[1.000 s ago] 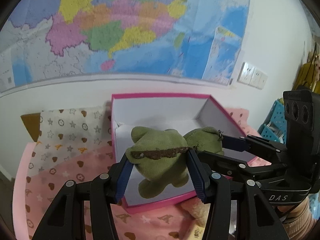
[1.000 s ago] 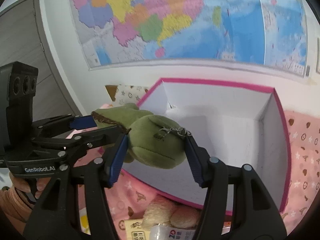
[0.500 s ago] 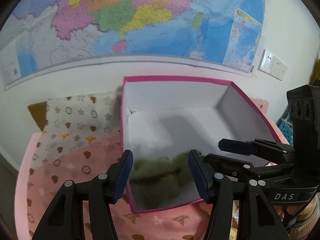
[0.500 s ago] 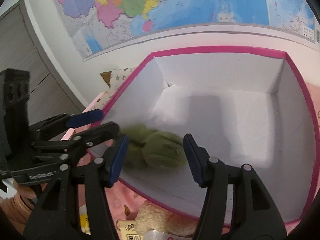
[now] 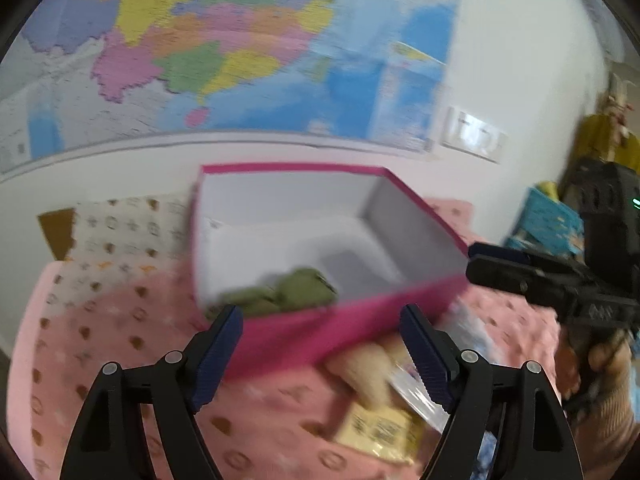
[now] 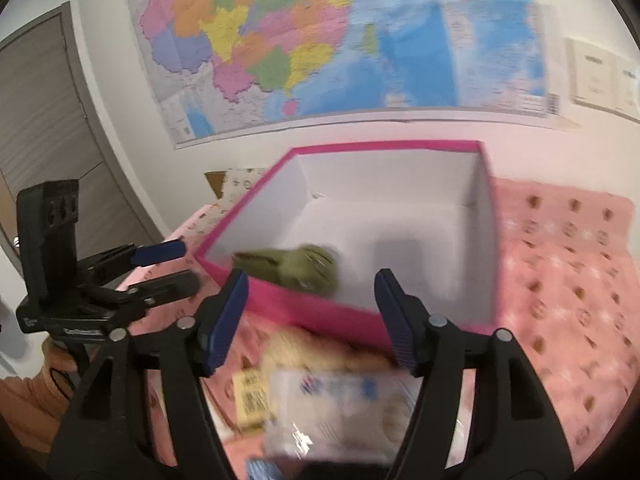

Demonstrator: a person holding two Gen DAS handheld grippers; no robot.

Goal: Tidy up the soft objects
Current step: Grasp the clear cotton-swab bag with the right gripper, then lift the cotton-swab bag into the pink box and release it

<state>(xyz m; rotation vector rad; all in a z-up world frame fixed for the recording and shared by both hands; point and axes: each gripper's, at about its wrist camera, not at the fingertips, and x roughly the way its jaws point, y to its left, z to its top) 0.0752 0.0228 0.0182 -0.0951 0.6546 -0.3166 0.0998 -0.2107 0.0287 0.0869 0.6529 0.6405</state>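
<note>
Pink box [image 5: 352,320], open-topped, sat just ahead of both tools on a pink patterned blanket [image 5: 120,340]; the support under it was hidden. Green plush toy [image 6: 304,268] lay inside, in the near corner by the wall nearest the tools, judged already stowed. Left tool [image 5: 320,344]: jaws opening, nothing between. Right tool [image 6: 312,316]: jaws opening, likewise empty. A beige plush [image 5: 364,368] and packets lay below them outside the box, probably next. Wall map [image 6: 320,40] beyond.
</note>
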